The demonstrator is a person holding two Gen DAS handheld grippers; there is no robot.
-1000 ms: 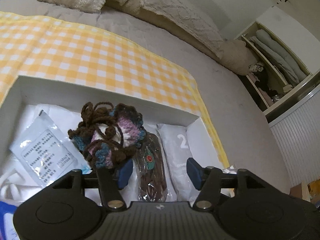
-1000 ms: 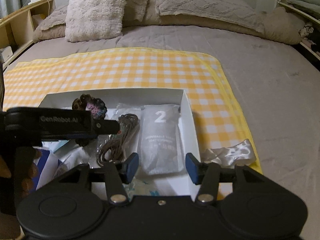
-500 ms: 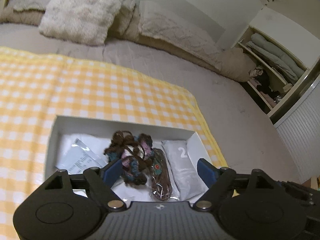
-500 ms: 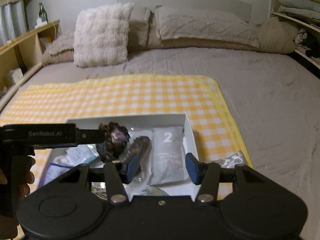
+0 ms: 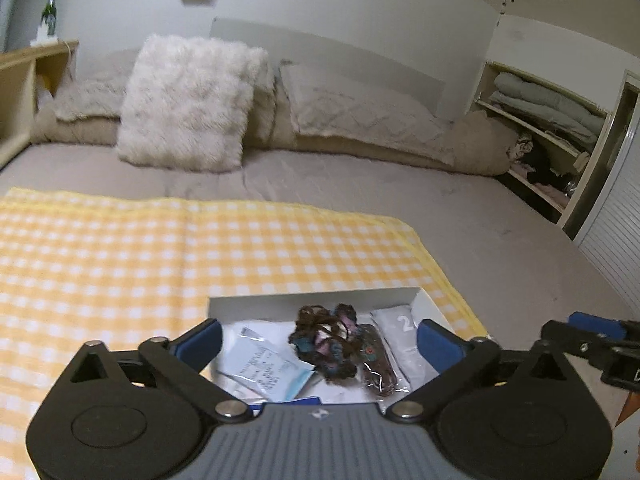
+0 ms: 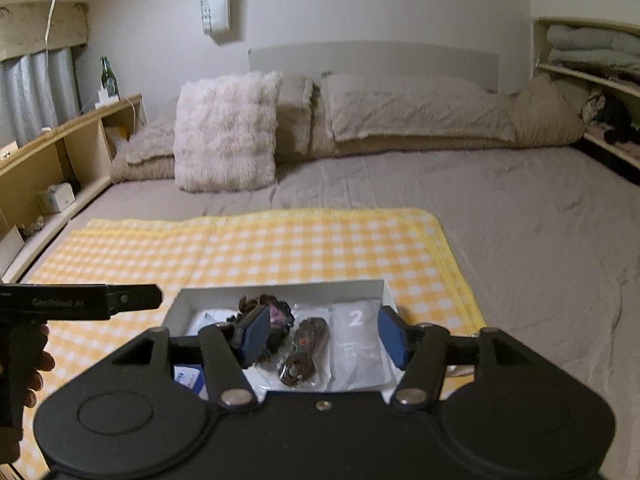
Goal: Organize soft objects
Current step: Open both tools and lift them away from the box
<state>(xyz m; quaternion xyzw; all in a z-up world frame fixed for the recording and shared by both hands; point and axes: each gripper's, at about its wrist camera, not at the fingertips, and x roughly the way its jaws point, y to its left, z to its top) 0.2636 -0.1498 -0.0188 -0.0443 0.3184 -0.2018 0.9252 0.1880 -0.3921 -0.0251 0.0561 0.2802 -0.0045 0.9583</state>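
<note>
Both grippers are now sitting higher and farther back from the white box [image 5: 316, 300] than a second ago, so the whole bed and its pillows are showing where only the box filled the view. The left gripper [image 5: 318, 340] is hanging above the near edge of the box with its blue fingers [image 5: 200, 340] spread wide and gripping nothing. The right gripper [image 6: 322, 336] is likewise hovering over the box, its fingers apart and empty. Inside the box, the crocheted yarn bundle [image 5: 326, 342] is lying in the middle, resting against a brown item in a clear wrapper [image 5: 378, 364] just to its right. A grey pouch marked 2 [image 6: 356, 340] is lying along the right wall of the box, and a printed paper packet [image 5: 268, 372] is lying to the left of the yarn. The box is sitting on a yellow checked cloth [image 6: 280, 248] spread over the grey bed [image 6: 540, 240]. A fluffy cushion [image 6: 228, 132] is leaning at the head of the bed.
</note>
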